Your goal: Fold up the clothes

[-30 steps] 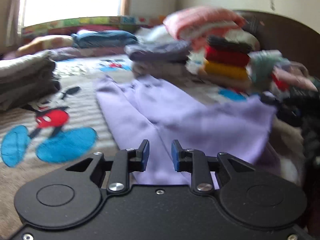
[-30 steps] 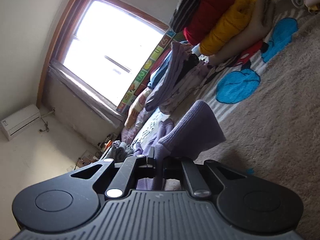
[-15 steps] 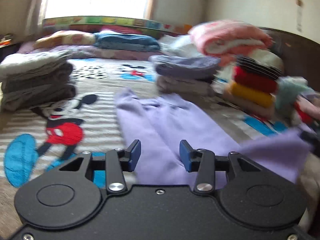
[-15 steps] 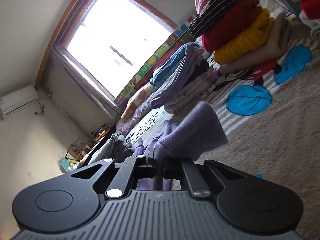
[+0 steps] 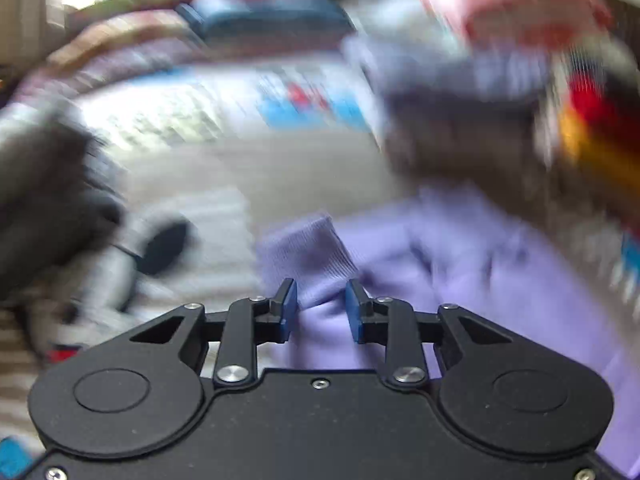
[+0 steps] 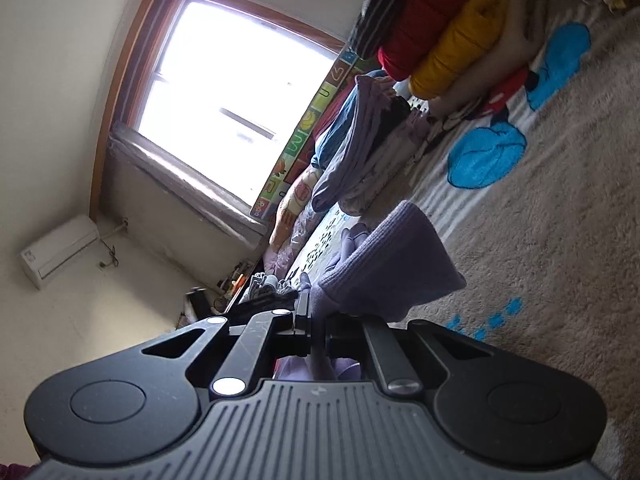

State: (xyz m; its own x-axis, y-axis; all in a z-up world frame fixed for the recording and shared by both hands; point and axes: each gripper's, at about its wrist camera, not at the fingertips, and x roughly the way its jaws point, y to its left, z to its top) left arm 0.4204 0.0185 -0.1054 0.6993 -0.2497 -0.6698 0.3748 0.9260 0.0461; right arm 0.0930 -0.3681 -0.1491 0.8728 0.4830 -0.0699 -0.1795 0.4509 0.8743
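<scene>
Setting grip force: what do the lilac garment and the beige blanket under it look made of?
Lilac garment: soft matte knit, probably cotton jersey; the cuff clamped in the right gripper is finely ribbed. Beige blanket: plush, fuzzy pile, probably fleece, with printed blue patches.

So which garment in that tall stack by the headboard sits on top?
The black-and-white striped one. In the right wrist view it lies above the red and yellow garments; the beige one rests on the bed cover.
</scene>
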